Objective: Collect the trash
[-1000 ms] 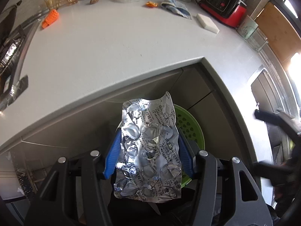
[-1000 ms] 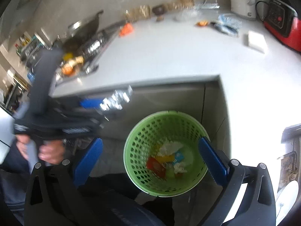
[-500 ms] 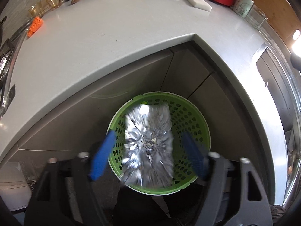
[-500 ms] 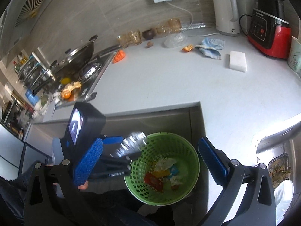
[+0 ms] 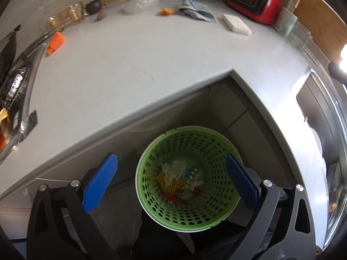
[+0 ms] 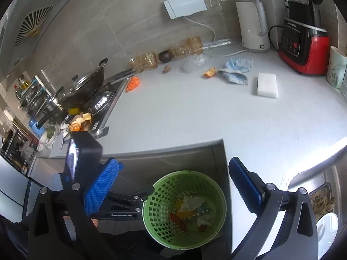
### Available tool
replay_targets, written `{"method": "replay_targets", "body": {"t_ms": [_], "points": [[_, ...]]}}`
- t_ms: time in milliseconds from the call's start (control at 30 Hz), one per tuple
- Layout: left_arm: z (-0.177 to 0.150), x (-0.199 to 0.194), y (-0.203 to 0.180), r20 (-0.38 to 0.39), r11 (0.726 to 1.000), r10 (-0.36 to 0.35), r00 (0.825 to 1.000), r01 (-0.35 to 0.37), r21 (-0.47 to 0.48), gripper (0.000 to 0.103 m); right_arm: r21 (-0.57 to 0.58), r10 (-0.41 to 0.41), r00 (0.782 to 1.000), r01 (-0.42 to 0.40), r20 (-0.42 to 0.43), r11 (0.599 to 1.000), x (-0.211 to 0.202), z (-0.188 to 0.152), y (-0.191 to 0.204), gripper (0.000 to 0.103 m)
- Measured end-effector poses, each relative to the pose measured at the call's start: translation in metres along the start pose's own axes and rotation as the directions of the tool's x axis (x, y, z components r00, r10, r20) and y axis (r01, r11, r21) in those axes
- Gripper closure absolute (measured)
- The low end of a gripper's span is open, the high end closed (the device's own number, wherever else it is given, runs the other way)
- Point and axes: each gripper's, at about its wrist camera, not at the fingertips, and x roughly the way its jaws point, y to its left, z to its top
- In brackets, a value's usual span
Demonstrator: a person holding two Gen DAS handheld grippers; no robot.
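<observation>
A green perforated basket (image 5: 188,216) stands on the floor below the counter corner, with crumpled white paper (image 5: 171,171) and yellow and red scraps in it. My left gripper (image 5: 171,160) hangs over the basket, its jaws opening wide with nothing between them. I cannot make out the foil blister pack among the scraps. My right gripper (image 6: 173,162) is open and empty above the basket (image 6: 164,227), to the right of the left gripper (image 6: 143,195). On the counter lie an orange peel (image 6: 210,72), a blue cloth (image 6: 236,70), clear plastic (image 6: 194,64) and a white sponge (image 6: 267,85).
A white kettle (image 6: 252,26) and a red blender base (image 6: 303,47) stand at the back right. Amber glasses (image 6: 147,62) line the wall. A wok (image 6: 86,88) sits on the stove at left, beside an orange piece (image 6: 133,83). A sink (image 6: 321,201) lies at right.
The left gripper's jaws spread and the foil blister pack slid out of them down into the green basket. The right gripper rose, so more of the counter shows.
</observation>
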Motion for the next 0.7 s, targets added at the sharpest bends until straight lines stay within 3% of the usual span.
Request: {"method": "replay_targets", "body": {"t_ms": [300,700], "points": [[0.031,-0.021,0.044,0.075,0.995,0.054,0.996,-0.047,-0.09,0.008,-0.039,-0.033,0.999,0.034,0.019,0.999,0.021,0.035,0.014,0.002],[0.106,-0.019,0.157,0.16,0.975,0.148,0.976,-0.116,-0.189,0.008,-0.106,-0.089,0.995,0.093,0.044,0.99,0.082,0.102,0.052,0.002]]}}
